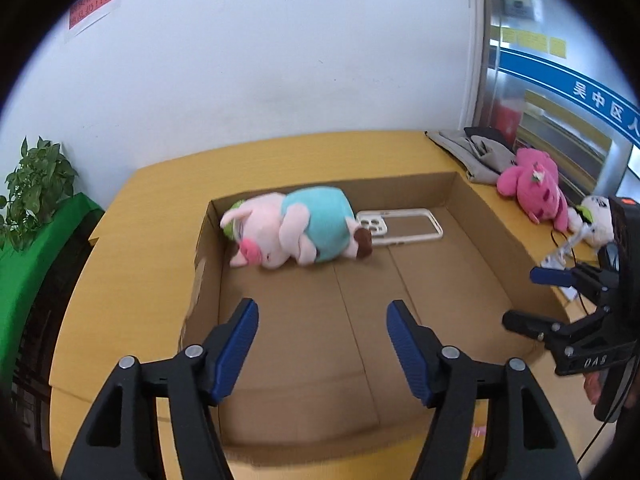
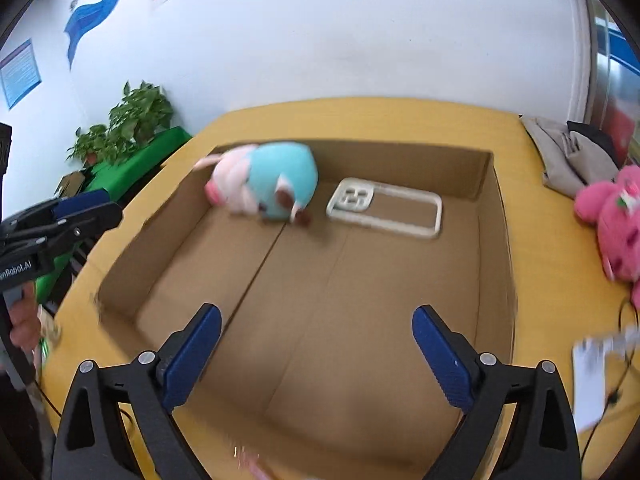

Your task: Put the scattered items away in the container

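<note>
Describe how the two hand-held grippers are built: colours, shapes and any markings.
Both the left gripper and right gripper have black angular plastic arms with triangular cut-outs, silver rivets and ribbed blue pads. White lettering marks their bodies, and a thin black cable trails from the right one.

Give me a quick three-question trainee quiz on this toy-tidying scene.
1. True or false: the pig plush lies inside the box.
2. Which is in the box beside the pig: A) phone case B) pink plush C) grey cloth?
3. Fill in: both grippers, left and right, are ____.

Key: 1 true; 2 A; 3 open, holding nothing.
</note>
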{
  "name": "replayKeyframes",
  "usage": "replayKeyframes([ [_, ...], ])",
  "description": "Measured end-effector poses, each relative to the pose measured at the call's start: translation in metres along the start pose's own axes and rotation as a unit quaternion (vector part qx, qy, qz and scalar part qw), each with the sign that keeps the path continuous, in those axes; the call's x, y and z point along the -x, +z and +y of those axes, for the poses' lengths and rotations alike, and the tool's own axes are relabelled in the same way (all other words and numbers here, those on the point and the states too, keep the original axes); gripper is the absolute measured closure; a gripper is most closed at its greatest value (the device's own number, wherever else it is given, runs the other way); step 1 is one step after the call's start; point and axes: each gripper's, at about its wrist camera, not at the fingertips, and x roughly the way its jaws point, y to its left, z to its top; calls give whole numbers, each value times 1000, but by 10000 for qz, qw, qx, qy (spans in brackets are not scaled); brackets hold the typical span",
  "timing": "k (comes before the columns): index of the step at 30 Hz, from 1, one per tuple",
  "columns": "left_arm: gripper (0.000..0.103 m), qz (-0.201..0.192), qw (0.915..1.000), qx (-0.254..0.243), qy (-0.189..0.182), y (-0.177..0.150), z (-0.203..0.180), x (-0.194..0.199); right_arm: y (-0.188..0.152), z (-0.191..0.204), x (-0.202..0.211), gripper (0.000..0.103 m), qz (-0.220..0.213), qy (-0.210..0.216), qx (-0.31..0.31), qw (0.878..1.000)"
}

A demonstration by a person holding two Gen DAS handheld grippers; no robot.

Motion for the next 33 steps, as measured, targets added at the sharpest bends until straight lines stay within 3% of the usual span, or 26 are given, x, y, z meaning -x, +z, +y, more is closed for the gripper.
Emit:
replayKeyframes([
  [3, 34, -12, 9994, 240, -246, -31, 1, -3, -26, 4, 7, 4, -185, -244, -148, 9994],
  [8, 34, 13, 9988, 447, -217, -66, -5, -15, -52, 1, 10, 4, -331, -555, -399, 9971],
  [15, 34, 66, 9977, 675, -66, -89, -5, -37, -72, -3, 2, 4, -558, -809, -364, 9945],
  [18, 34, -134, 9984, 532, 152, -95, -9, -41, -79, 3, -1, 0, -778, -1030, -91, 9916],
  [27, 27, -528, 9970, 522, 215, -100, -6, -44, -83, 6, -6, 0, -1226, -1408, -114, 9823],
  [33, 26, -1083, 9927, 462, 262, -113, -6, -36, -88, 6, -5, 0, -1521, -1467, -40, 9774],
])
